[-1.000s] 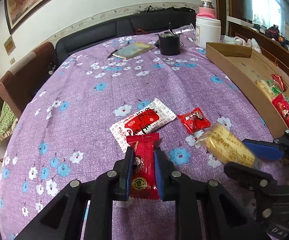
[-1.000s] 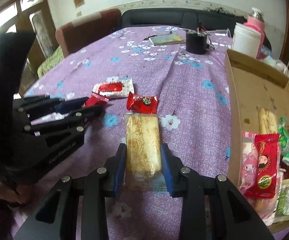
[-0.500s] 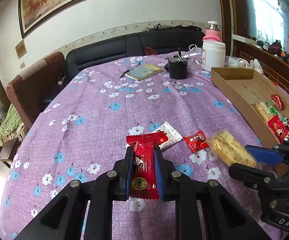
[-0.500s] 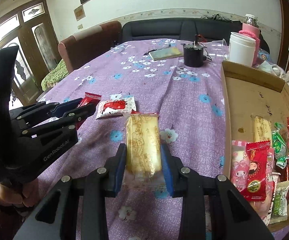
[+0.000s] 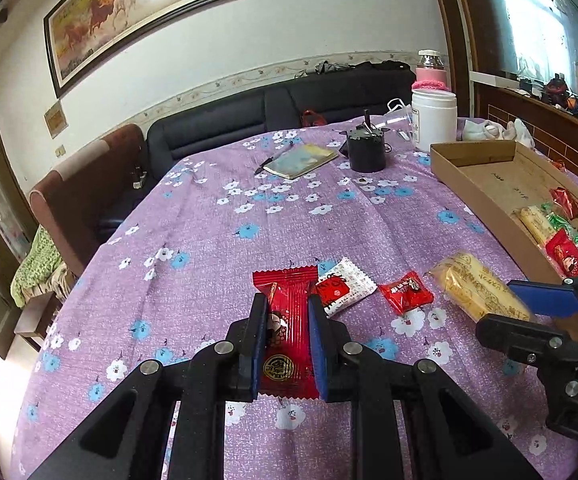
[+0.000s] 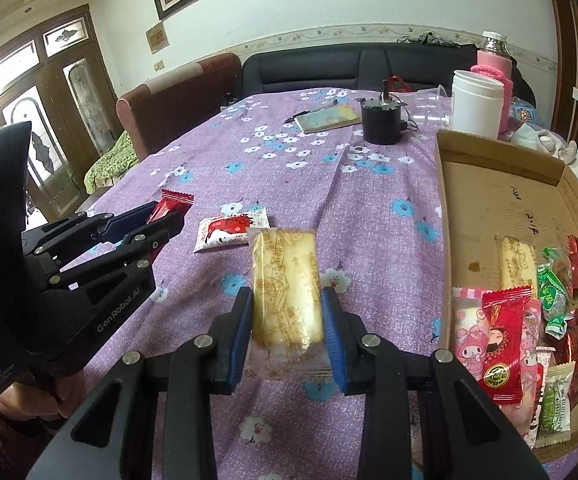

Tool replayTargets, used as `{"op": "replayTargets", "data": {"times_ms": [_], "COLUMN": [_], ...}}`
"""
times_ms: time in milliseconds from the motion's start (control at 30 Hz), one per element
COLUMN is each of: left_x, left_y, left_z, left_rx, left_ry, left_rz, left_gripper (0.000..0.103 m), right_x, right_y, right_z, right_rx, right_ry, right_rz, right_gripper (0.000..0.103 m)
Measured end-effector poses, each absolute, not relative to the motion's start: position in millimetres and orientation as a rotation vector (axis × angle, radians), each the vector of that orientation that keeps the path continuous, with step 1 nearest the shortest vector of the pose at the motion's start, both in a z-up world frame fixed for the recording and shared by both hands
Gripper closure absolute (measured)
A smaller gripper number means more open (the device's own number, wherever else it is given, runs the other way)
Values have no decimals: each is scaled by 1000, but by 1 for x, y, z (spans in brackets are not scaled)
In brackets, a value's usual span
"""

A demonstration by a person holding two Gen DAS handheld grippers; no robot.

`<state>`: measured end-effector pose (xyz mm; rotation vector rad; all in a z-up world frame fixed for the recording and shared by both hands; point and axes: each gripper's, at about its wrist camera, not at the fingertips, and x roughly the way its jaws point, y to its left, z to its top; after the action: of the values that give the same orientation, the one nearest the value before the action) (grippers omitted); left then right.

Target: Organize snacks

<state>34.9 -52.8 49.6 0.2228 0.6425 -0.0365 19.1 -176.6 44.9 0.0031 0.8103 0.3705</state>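
A yellow biscuit packet (image 6: pixel 285 280) is being pinched by the right gripper (image 6: pixel 287 332), long axis running forward between the jaws; the cardboard tray (image 6: pixel 489 184) is lying rightward, nearer this hand. A red snack packet (image 5: pixel 287 320) is being clamped lengthwise by the left gripper (image 5: pixel 287 344).

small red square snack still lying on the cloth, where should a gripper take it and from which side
Grip the small red square snack across its puffy middle, coming down from above. It lies flat on the purple tablecloth with bare cloth all around it, and its crimped ends are probably too thin to hold.
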Motion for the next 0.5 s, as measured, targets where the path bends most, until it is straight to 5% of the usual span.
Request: {"op": "replayTargets", "data": {"times_ms": [500], "left_x": [35], "left_y": [-53], "left_z": [49], "left_rx": [228], "left_ry": [638], "left_rz": [-27], "left_gripper": [83], "right_x": [18], "right_y": [-179], "right_z": [48], "right_rx": [14], "right_ry": [800], "right_rz": [366], "right_gripper": [70]}}
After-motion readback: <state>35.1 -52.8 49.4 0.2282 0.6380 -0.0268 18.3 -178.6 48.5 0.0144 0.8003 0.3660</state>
